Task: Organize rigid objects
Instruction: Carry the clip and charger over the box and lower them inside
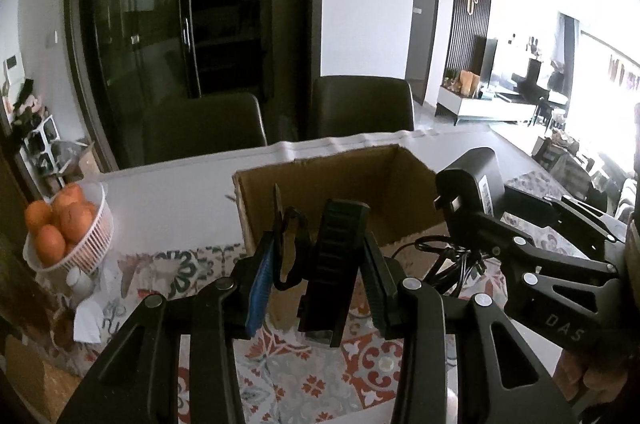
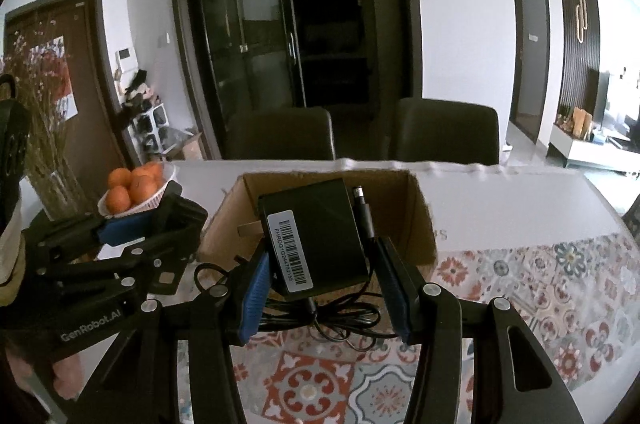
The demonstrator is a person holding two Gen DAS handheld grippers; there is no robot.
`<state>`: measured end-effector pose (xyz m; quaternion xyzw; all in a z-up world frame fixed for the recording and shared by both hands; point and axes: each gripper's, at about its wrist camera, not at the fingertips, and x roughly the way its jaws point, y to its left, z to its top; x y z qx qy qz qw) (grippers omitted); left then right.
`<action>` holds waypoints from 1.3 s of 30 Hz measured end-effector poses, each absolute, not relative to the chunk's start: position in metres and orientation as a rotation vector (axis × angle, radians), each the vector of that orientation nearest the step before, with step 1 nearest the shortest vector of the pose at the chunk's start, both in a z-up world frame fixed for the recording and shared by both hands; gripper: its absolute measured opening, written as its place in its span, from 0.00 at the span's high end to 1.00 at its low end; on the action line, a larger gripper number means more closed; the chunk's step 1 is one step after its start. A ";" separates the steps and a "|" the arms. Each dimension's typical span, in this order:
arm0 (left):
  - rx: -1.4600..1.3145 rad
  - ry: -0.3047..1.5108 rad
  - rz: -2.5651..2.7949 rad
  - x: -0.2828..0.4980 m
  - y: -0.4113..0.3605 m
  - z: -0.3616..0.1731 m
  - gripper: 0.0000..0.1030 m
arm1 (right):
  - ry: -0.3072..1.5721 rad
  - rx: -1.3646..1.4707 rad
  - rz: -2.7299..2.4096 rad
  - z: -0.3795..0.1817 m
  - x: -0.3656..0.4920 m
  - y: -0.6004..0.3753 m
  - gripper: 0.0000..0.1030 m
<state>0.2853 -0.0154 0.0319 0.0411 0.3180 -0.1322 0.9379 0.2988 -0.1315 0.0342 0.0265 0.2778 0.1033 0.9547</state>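
A basket of oranges (image 1: pixel 70 228) sits at the tabletop's left edge. The left gripper (image 1: pixel 320 264) is clamped on a black ribbed tool (image 1: pixel 336 264) (something small dangles beside it) before the open cardboard box (image 1: pixel 340 180). To its right, the right gripper (image 2: pixel 324 288) has its fingers closed on a black power adapter (image 2: pixel 316 232), cable trailing, just over the box's near wall.

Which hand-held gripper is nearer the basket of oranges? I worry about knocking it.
Left. The left hand-held gripper sits just in front of the basket of oranges; the right hand-held gripper is farther right, before the cardboard box.

Left claw (image 1: pixel 320 272) and right claw (image 2: pixel 324 288) are both clamped, raised side by side.
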 end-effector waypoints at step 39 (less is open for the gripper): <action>0.100 0.773 -0.258 0.381 -0.033 0.000 0.59 | 0.662 0.030 0.208 0.008 0.396 -0.138 0.50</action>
